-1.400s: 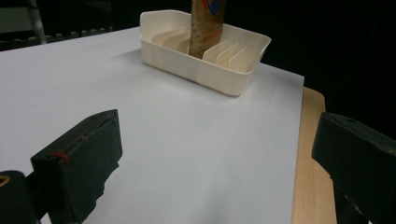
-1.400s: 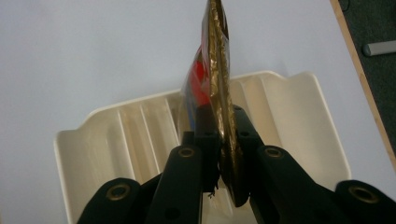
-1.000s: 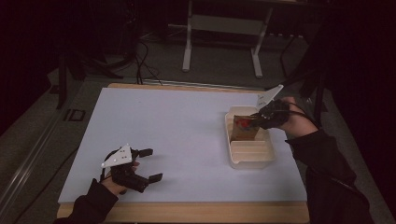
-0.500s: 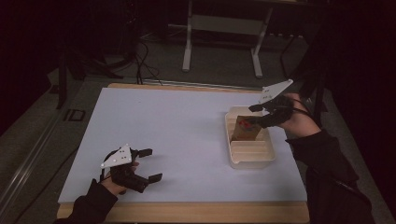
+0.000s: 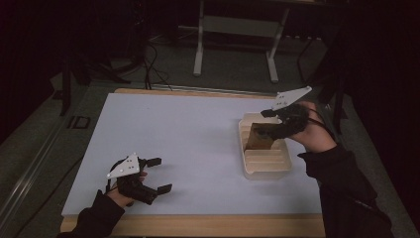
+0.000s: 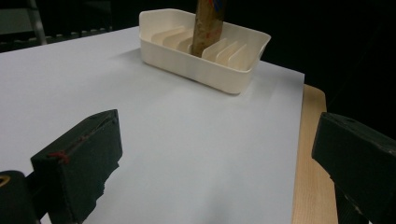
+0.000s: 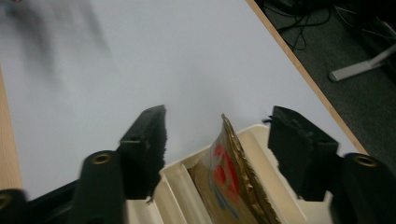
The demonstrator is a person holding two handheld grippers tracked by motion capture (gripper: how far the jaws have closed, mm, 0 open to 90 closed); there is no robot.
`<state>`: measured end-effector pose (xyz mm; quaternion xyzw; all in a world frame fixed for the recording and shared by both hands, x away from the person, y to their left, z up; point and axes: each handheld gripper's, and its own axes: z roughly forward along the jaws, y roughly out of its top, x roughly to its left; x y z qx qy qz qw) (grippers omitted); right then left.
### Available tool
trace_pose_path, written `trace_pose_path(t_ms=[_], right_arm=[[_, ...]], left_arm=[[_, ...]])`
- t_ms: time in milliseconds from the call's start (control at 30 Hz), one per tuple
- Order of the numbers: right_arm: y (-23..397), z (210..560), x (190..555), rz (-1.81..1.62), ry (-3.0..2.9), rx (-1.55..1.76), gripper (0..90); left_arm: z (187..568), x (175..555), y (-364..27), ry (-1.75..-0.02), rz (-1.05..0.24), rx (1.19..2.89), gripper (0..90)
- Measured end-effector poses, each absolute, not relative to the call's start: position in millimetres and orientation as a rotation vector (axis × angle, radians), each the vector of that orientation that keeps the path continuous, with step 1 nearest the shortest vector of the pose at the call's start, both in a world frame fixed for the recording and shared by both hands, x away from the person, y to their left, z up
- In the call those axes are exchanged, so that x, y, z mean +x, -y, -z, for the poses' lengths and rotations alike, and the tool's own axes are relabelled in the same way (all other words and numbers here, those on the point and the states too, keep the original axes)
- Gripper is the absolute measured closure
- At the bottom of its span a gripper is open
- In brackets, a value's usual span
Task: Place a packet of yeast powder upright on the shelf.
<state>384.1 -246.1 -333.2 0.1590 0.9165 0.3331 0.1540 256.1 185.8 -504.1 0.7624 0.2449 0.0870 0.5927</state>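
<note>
A cream slotted rack [image 5: 267, 161] stands at the right of the white sheet [image 5: 188, 134]. A flat brown card with a red mark [image 5: 259, 138] stands upright in one of its far slots. My right gripper [image 5: 265, 123] hovers just above and beside the card's top. In the right gripper view the card [image 7: 229, 182] rises from the rack [image 7: 175, 186] between the jaws of my right gripper [image 7: 219, 116]. They have just been opening and do not touch it. My left gripper [image 5: 163, 173] rests open near the front left of the sheet. From the left gripper view, the left gripper [image 6: 219, 158] faces the rack [image 6: 205, 70] and card [image 6: 208, 28].
The wooden table edge [image 5: 198, 225] shows past the sheet at the front and right. Behind the table, metal stand legs [image 5: 199, 44] and cables [image 5: 148, 59] lie on the dark floor. A person's dark sleeve [image 5: 346, 183] reaches in from the lower right.
The right gripper's jaws have spread apart and let go of the brown card, and that hand has lifted slightly and drawn back to the right. The left gripper has stayed put.
</note>
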Motion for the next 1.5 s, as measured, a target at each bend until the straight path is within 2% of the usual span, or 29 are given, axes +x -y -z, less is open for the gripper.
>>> trace_pose_path(t_ms=[167, 400, 1500], right_arm=[[243, 336, 379, -1.004, -2.580, 0.521, 20.2], [238, 342, 369, -1.060, -2.554, 0.535, 11.4], [224, 402, 306, -1.274, -2.478, 0.589, 13.5]], left_arm=[[504, 256, -186, -0.569, -0.206, 1.775, 2.5], [504, 256, -186, -0.568, -0.201, 1.774, 2.5], [502, 252, -186, -0.559, -0.215, 1.769, 2.5]])
